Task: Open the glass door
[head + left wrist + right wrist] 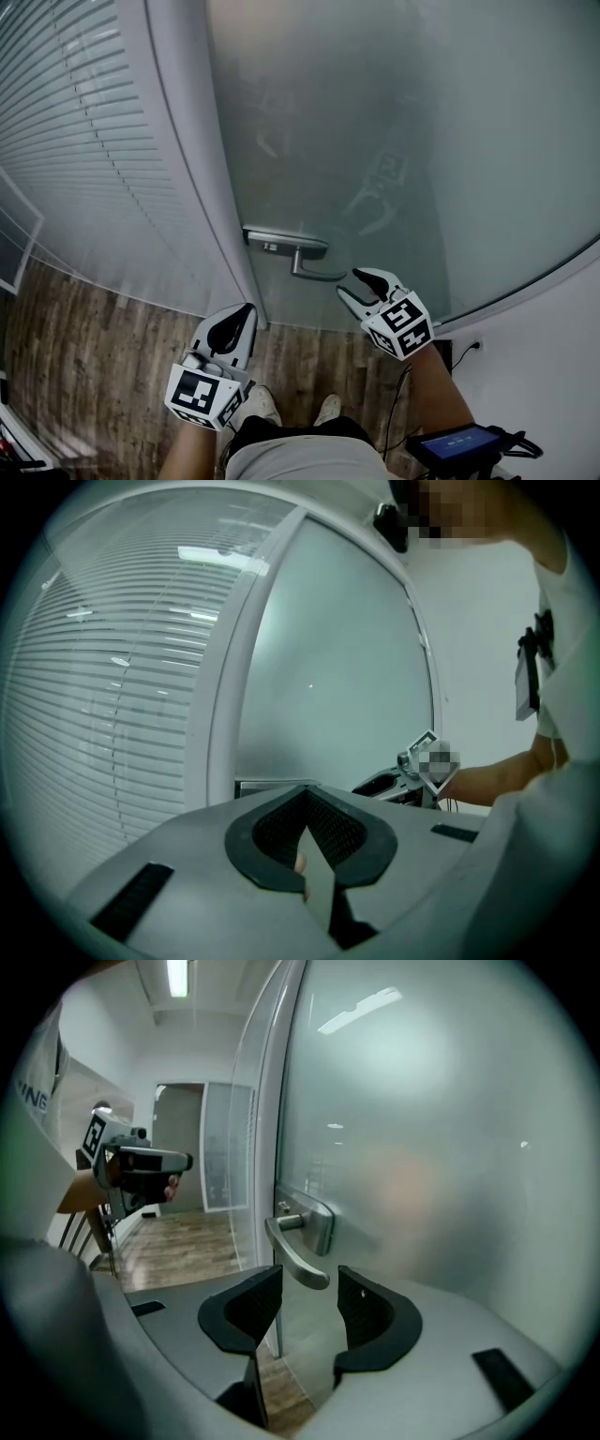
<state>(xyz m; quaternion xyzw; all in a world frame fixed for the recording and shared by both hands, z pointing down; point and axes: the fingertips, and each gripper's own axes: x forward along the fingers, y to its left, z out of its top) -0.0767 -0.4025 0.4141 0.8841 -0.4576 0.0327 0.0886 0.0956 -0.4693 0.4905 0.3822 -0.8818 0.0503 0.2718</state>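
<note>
Left gripper (246,311), clenched on nothing, hovers at seven o'clock of the lever handle (317,274). Right gripper (352,283), jaws released, sits just at the handle's four o'clock, facing the frosted glass door (375,141).

**Surroundings of the doorway**

Horizontal slatted blinds (75,141) fill the glazed partition at left, above a wood-grain floor (103,375). A pair of white shoes (258,405) stands on that floor at the lower edge. At right, a white wall (553,356) carries a socket (476,346) low down. A dark device with a lit screen (459,442) shows in the lower right corner. A ceiling strip light (177,977) appears in the right gripper view
</note>
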